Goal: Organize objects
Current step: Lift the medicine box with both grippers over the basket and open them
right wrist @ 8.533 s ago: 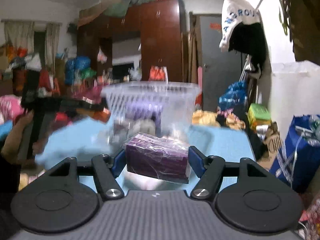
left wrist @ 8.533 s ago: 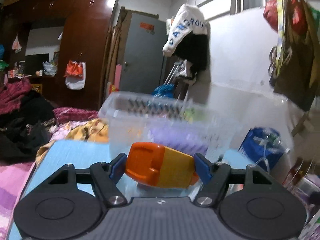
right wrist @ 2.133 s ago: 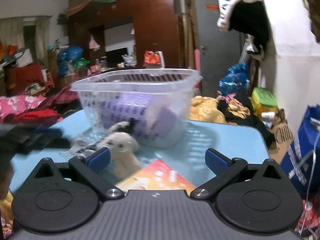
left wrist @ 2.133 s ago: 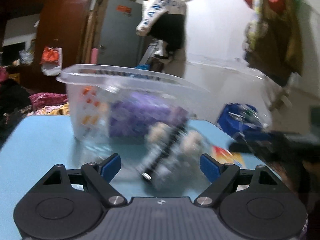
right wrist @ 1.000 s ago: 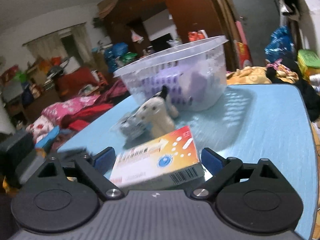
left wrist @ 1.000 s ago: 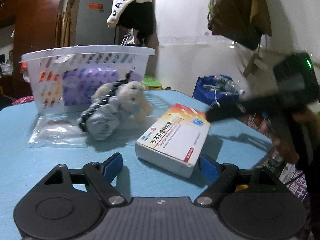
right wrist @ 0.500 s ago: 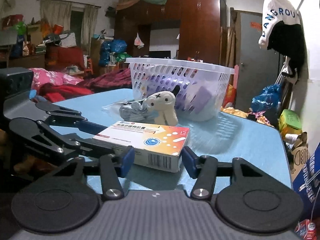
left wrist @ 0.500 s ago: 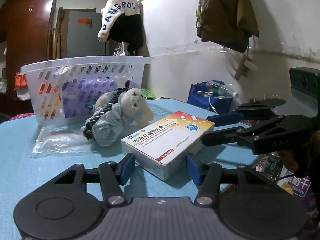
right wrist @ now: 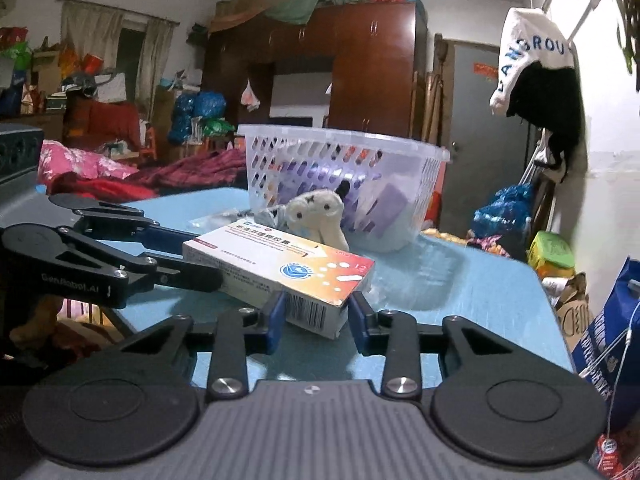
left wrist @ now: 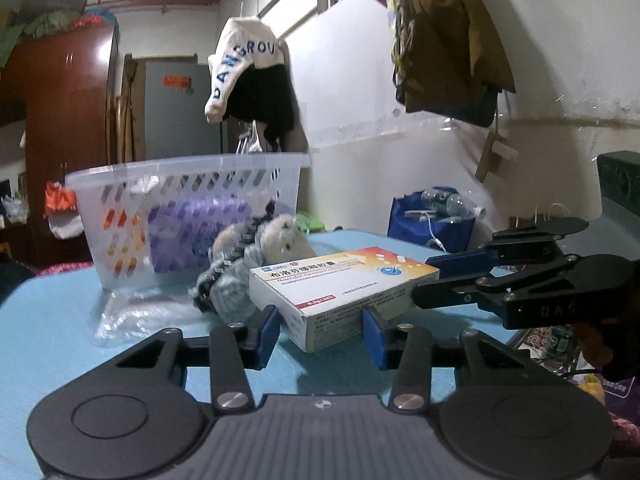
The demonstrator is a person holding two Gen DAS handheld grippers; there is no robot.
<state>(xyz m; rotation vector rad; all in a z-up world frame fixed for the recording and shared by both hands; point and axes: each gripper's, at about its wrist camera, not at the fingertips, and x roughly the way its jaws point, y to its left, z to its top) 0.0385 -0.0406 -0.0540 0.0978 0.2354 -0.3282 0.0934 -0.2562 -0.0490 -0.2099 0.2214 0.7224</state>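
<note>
I see the medicine box [left wrist: 340, 286] on the bench [left wrist: 60, 312], the plush toy [left wrist: 256, 252] just behind it, the basket [left wrist: 184, 216] behind that, holding a purple pack [left wrist: 200, 236].

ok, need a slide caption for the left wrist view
Both grippers, left gripper and right gripper, closing on one medicine box beside the white basket.

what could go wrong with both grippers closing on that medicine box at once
1. The left gripper and right gripper have just been closing on opposite ends of the medicine box. Uneven pulls could twist or crush the thin carton.
2. The plush toy sits right behind the box, in front of the basket. A level carry toward the basket could knock the toy across the blue table.
</note>
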